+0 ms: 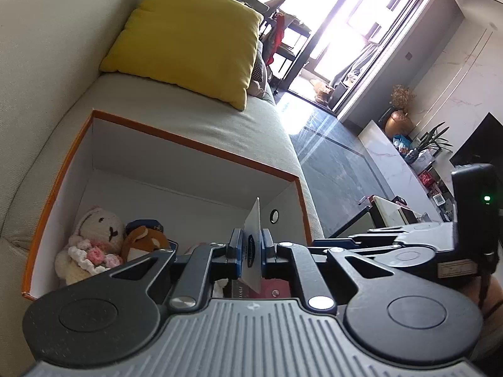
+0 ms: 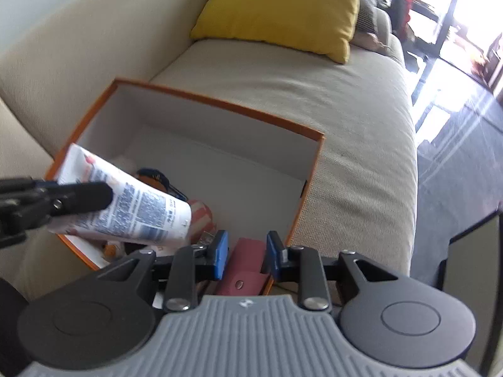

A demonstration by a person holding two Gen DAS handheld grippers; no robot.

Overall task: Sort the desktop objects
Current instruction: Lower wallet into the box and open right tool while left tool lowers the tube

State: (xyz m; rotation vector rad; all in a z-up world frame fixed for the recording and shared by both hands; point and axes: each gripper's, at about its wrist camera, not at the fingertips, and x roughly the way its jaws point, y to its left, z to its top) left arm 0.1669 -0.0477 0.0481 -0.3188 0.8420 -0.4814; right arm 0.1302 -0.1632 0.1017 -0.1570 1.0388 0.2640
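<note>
Your left gripper [image 1: 251, 248] clamps its blue pads on a flattened white tube with printed text [image 2: 125, 207], holding it over the open orange-edged cardboard box with white inner walls [image 1: 195, 169] that sits on the beige fabric sofa [image 1: 47, 62]. Below and to the left of that gripper, inside the box, lie a cream crocheted bear with pink flowers [image 1: 94, 238] and a brown plush toy in a dark cap [image 1: 144, 235], touching each other. Your right gripper [image 2: 246, 251] has its jaws apart and holds nothing; a pink wallet with a snap button [image 2: 243, 267] lies just beyond it at the box's near edge. A yellow square cushion [image 2: 279, 6] rests far ahead of both grippers, on the sofa.
</note>
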